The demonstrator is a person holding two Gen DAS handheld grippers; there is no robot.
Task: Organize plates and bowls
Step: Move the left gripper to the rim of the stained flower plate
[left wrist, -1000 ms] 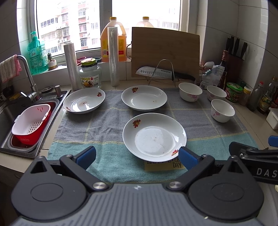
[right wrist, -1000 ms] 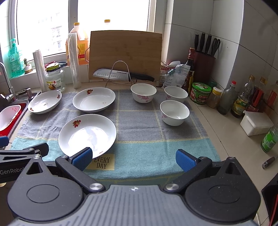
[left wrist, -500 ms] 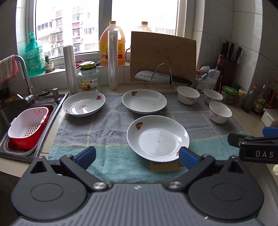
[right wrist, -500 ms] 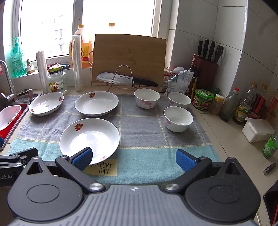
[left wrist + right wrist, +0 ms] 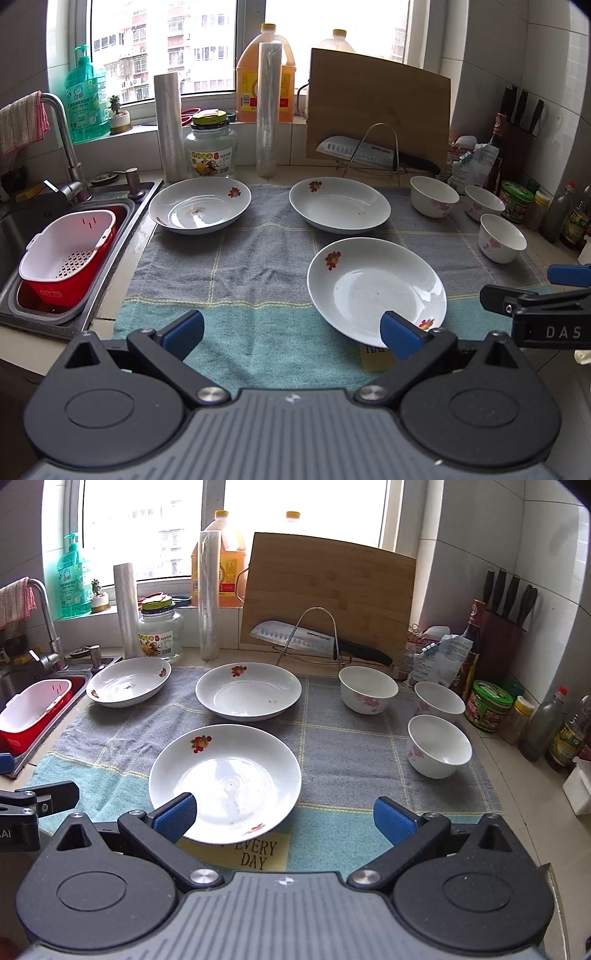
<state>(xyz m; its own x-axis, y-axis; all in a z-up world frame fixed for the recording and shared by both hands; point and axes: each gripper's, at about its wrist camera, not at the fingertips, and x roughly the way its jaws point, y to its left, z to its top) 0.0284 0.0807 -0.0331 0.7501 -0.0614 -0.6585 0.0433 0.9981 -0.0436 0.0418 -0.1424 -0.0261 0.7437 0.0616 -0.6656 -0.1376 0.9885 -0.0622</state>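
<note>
Near plate [image 5: 225, 775] flat, rim up

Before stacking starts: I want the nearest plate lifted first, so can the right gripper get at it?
Probably yes. The right gripper is open, the nearest plate lies just ahead on the towel, nothing between them.

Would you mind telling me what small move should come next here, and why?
Probably ease the right hand-held gripper forward over the near plate's rim. Its jaws are open and empty, one pad already overlapping that rim in the right wrist view, and the three plates and three bowls all lie separate on the towel, nothing stacked yet.
</note>
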